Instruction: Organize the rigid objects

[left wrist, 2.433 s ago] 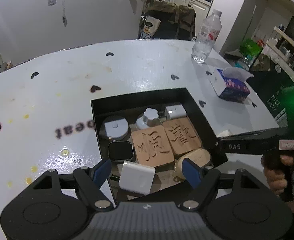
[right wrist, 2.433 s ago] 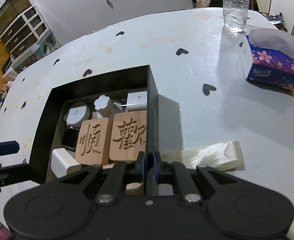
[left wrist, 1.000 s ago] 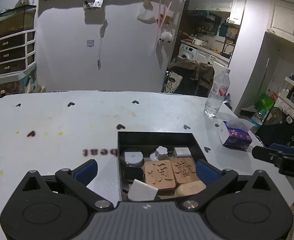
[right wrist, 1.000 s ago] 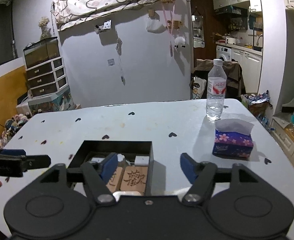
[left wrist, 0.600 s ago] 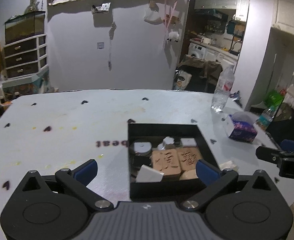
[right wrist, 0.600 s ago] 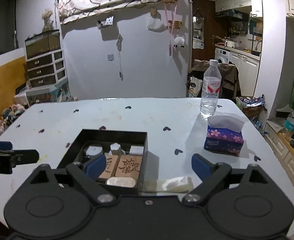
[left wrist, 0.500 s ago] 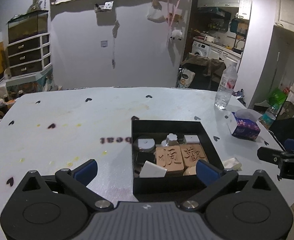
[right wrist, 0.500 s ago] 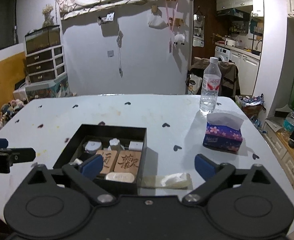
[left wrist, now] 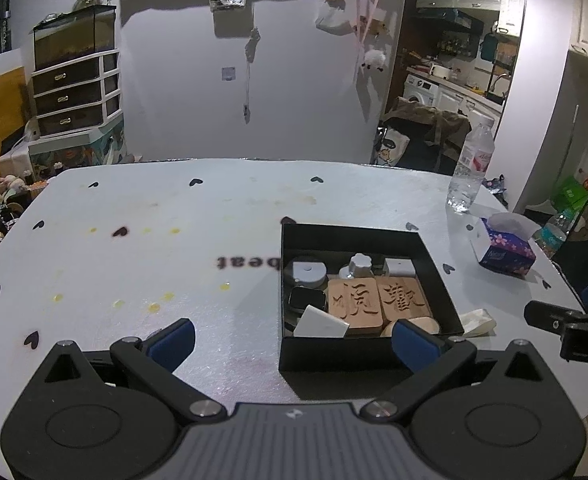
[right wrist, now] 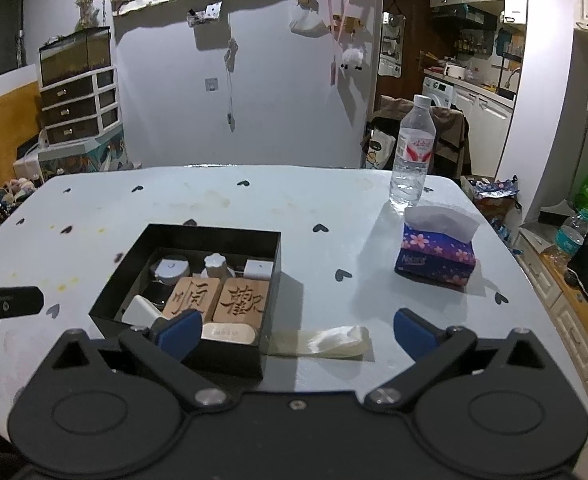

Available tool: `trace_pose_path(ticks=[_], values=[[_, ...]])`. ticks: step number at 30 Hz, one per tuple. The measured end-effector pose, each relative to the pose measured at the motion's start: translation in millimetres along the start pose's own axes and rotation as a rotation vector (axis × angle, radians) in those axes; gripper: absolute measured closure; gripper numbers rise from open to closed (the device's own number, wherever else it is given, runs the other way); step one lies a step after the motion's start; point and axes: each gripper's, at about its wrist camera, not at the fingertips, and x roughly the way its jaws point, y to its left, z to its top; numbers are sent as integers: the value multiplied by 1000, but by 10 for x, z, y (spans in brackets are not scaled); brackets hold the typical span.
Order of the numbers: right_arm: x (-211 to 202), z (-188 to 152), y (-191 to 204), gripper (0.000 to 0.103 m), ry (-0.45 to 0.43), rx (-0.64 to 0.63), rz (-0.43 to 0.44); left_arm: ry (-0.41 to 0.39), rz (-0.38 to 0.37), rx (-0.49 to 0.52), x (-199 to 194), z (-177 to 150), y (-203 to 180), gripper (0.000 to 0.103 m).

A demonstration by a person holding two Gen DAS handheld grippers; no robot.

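Both grippers spread wide, nothing between the pads: left gripper [left wrist: 292, 338] open with its blue fingertips straddling the near-left corner of the black box [left wrist: 434, 264], right gripper [right wrist: 294, 332] open too, jaws have just been opening, empty. Black box sits on the white heart-print table [left wrist: 134, 248] and holds all the task items: two carved wooden blocks [right wrist: 218, 300] side by side in the middle of the box, a beige oval case [right wrist: 228, 334] against the box's near wall, a white charger block [left wrist: 320, 324] tilted at the near-left corner, a dark smartwatch [left wrist: 307, 299] just behind that, a round white puck [left wrist: 308, 272] at the far-left, a white flower-shaped knob [left wrist: 360, 264] mid-back and a white cube adapter [left wrist: 399, 268] at the far-right. Cream ribbon [right wrist: 322, 342] lies flat on the table touching the box's near-right corner. Tissue box [right wrist: 436, 254] well right of the box, water bottle [right wrist: 412, 152] behind it
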Motion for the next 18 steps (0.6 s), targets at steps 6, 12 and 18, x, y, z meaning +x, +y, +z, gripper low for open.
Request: trace_pose_path(ticks=[6, 12, 18], values=[[22, 10, -12, 0, 6, 1, 1, 17, 12, 10, 35, 2, -11, 0], [33, 13, 11, 0, 6, -4, 9, 25, 15, 10, 66, 7, -5, 0], [41, 17, 18, 0, 5, -4, 10, 28, 14, 11, 77, 14, 1, 0]])
